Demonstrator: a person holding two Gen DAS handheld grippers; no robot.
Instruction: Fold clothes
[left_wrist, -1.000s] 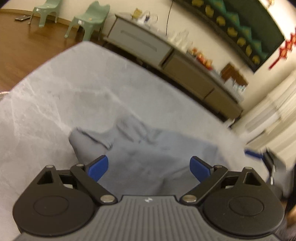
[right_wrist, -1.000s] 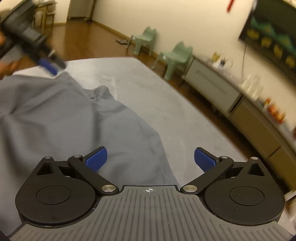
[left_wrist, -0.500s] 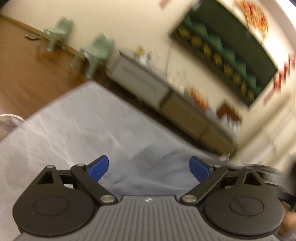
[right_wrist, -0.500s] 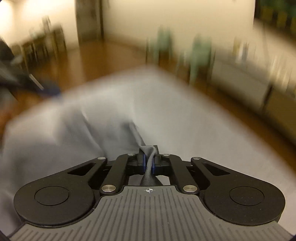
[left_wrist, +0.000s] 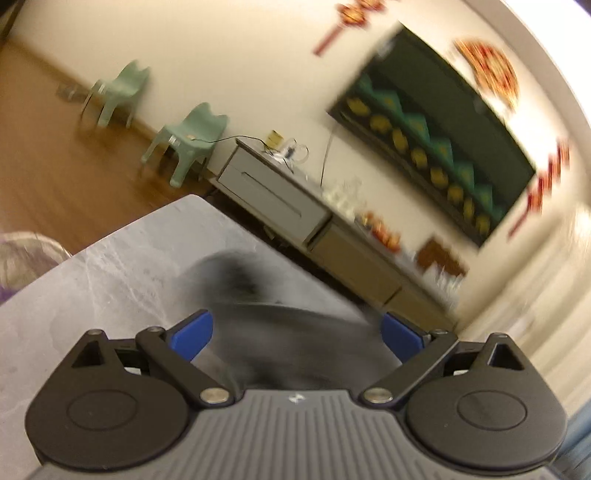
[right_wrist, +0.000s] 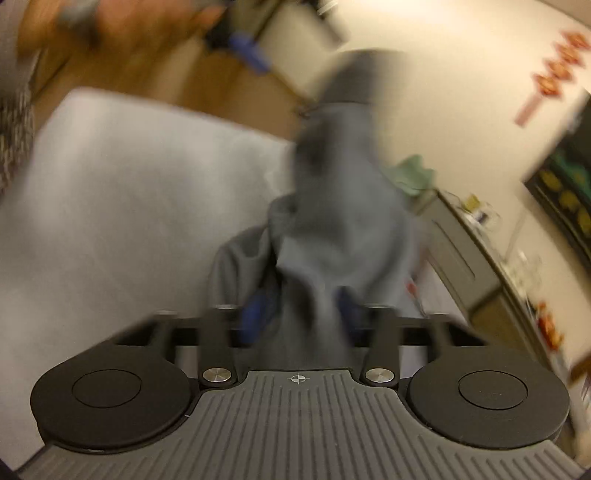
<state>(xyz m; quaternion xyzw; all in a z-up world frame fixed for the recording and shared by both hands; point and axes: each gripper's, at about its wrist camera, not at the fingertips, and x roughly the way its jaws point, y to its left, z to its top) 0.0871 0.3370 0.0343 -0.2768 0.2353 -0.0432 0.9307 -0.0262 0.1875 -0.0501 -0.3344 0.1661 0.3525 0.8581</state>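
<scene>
Cloth (right_wrist: 343, 236), grey and blurred, lies between part-spread right gripper (right_wrist: 301, 321) jaws, hiding chairs (left_wrist: 184, 144); left gripper (left_wrist: 295, 332) jaws spread.

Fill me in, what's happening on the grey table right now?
A person with a handheld gripper in each hand is folding a grey garment. The right gripper has cloth bunched between its jaws and lifted above the table, though blur hides how tightly they grip. The left gripper is open, with the garment lying between its jaws. No fold is visible yet.
</scene>
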